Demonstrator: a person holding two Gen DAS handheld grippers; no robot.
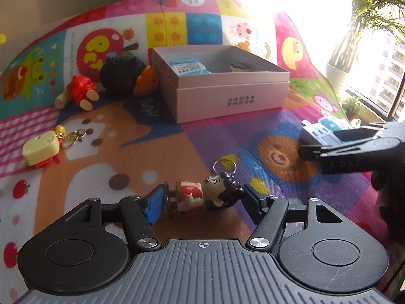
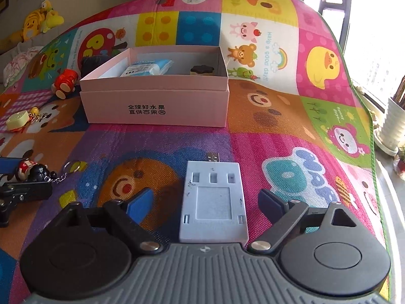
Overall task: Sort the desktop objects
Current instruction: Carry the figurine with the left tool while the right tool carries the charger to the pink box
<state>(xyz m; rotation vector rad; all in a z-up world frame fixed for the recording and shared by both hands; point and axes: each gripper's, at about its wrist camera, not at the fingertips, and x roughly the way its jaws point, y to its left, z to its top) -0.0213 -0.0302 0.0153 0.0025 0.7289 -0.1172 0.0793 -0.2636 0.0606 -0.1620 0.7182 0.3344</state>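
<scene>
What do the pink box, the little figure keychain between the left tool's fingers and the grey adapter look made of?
Pink box: looks like matte cardboard, with thin straight walls and printed characters. Figure keychain: probably glossy moulded plastic or resin, painted, with a shiny metal ring. Grey adapter: seems matte hard plastic, scuffed, with a metal USB plug at its far end.

Bright daylight from the window (image 1: pixel 374 58) at right, blown out to white glare. Washed colours on the mat (image 1: pixel 298 25) near it. Soft, short shadows. Strong fisheye bending at edges; corners dim and soft.
</scene>
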